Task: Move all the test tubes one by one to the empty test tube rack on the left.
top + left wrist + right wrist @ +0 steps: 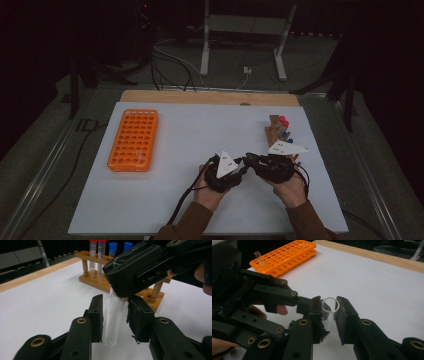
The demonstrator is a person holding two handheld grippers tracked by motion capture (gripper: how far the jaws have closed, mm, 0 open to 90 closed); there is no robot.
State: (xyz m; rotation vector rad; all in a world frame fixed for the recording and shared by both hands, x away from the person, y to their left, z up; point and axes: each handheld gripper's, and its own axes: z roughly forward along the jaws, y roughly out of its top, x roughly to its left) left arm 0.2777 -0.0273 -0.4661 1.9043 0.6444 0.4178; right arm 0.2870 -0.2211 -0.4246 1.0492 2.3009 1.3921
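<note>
A clear glass test tube (113, 320) hangs upright just above the white table top, between the two grippers. My right gripper (329, 300) is shut on the tube's open rim (330, 305) and, in the left gripper view, reaches down over it from the upper right. My left gripper (115, 298) has its jaws on either side of the tube's lower half, with a thin gap at each pad. In the high view both grippers meet tip to tip at the near middle of the table, the left gripper (239, 167) facing the right gripper (252, 161).
A wooden rack (276, 131) with red-capped and blue-capped tubes (97, 255) stands just behind the grippers. An orange tube rack (133, 140) lies at the left with one clear tube (259, 257) standing in it. The white mat (200, 130) ends at a wooden strip at the far edge.
</note>
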